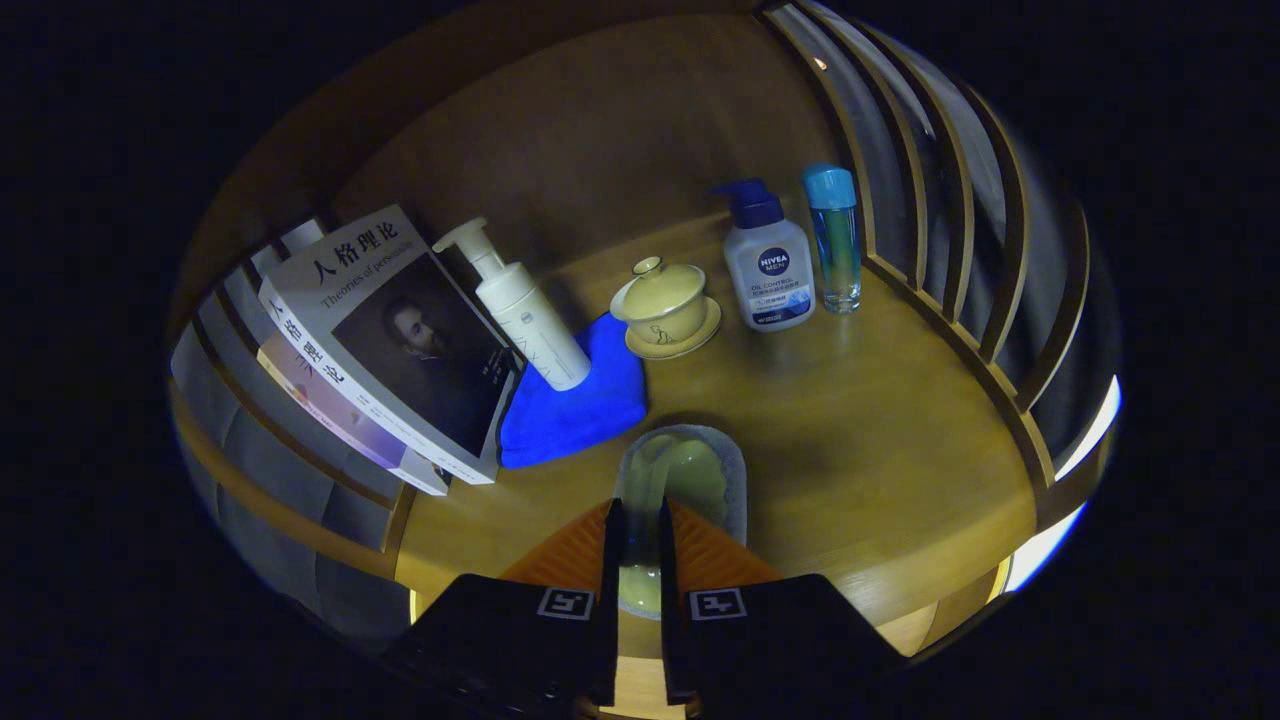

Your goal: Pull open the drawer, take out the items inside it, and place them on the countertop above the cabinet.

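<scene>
1. my gripper [636,520] has its fingers drawn in narrow, clamped on a pale green item [680,475] with a grey rim; i cannot tell what it is. it sits low over the countertop [880,440], and whether it touches the wood i cannot tell.
2. just ahead of the item lies a blue cloth [570,400], its near edge close to the item's far left side.
3. a white pump bottle [520,310] leans across the cloth toward the books [390,340], which are stacked tilted against the slatted rail [300,440] on my left.
4. beyond the fingers, straight ahead, a lidded cup [662,300] stands on its saucer, touching the cloth's far corner.
5. right of the cup stand a grey pump bottle [768,270] and a clear blue-capped bottle [836,240], close together, near the right rail [960,290].
6. open wood lies right of the item, from the bottles to the front edge; slats close both sides.
</scene>
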`<act>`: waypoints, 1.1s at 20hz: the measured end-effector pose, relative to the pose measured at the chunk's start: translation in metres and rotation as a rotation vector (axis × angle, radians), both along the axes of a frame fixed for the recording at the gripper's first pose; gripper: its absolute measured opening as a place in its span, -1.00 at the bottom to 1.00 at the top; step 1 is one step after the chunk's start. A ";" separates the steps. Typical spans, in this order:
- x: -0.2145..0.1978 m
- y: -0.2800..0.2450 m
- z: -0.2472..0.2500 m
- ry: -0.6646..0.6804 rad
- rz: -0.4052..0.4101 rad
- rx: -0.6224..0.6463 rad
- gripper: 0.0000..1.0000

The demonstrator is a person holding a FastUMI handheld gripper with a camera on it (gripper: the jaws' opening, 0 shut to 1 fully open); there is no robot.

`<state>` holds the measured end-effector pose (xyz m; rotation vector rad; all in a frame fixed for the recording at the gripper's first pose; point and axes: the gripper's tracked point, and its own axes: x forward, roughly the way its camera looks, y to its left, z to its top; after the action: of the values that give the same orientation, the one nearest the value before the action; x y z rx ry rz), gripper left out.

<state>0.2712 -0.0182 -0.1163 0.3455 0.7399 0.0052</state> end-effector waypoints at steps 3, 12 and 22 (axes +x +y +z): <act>0.001 0.004 0.003 -0.008 0.009 0.017 -0.52; -0.027 -0.001 0.034 -0.147 0.074 -0.152 0.96; -0.125 0.034 0.119 -0.544 0.080 -0.297 0.96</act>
<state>0.1459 0.0153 0.0025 0.0215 0.2079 0.0622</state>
